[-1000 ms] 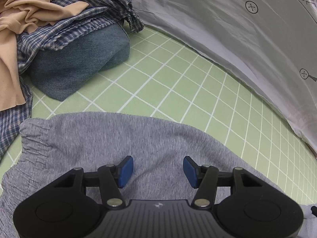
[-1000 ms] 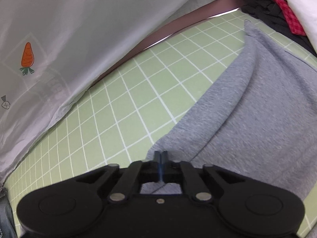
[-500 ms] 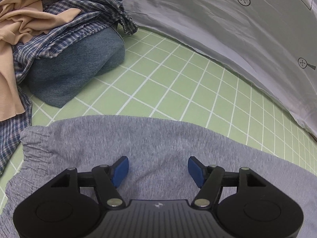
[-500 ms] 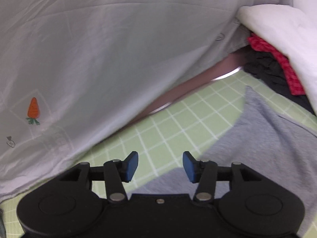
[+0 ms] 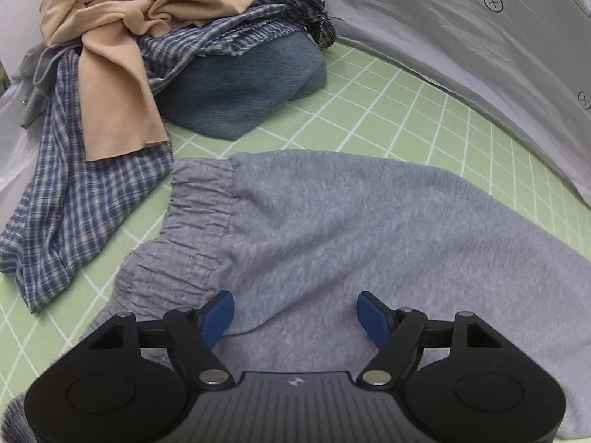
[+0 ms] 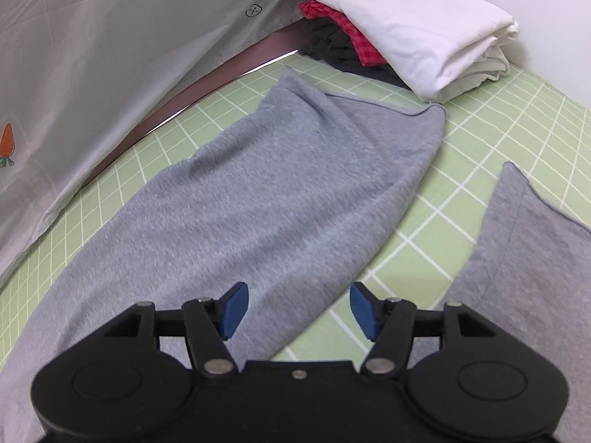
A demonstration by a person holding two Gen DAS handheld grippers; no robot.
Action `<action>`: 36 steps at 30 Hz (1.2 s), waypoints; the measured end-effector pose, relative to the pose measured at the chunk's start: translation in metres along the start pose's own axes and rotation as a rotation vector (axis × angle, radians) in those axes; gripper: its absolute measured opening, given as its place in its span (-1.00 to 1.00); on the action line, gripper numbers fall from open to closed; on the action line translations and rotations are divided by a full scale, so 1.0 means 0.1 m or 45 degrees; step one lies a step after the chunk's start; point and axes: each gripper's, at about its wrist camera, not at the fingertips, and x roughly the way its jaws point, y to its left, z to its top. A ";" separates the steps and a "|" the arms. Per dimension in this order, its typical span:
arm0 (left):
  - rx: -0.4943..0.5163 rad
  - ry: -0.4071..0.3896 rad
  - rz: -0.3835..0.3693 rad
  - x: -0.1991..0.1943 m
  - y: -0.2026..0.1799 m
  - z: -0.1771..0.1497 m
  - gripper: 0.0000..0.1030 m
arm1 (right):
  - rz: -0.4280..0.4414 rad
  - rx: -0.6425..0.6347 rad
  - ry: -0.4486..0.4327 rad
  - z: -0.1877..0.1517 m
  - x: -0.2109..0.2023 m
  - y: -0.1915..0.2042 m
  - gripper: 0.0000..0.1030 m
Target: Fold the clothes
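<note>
Grey sweatpants lie spread flat on the green grid mat, legs apart ahead of both spread, empty grippers; folding appears left.

Grey sweatpants: matt fleecy knit; mat: smooth.

Grey sweatpants, green white-gridded mat, blue-checked shirt.
</note>
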 end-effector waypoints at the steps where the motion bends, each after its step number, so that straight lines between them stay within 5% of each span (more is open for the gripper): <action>1: 0.022 -0.016 0.034 0.00 0.01 -0.02 0.49 | 0.003 0.005 -0.001 -0.01 -0.02 0.00 0.23; 13: -0.101 -0.023 0.112 0.08 0.30 0.13 0.54 | 0.003 0.026 -0.075 0.22 -0.06 -0.04 0.31; 20: -0.152 -0.011 0.143 0.10 0.37 0.19 0.57 | -0.031 -0.023 -0.116 0.58 0.34 -0.08 0.32; 29: -0.162 0.012 0.216 0.20 0.21 0.28 0.86 | -0.091 -0.118 -0.226 1.09 0.85 -0.13 0.32; 36: -0.128 0.006 0.316 0.22 0.12 0.29 1.00 | -0.166 0.035 -0.242 1.41 1.15 -0.51 -0.10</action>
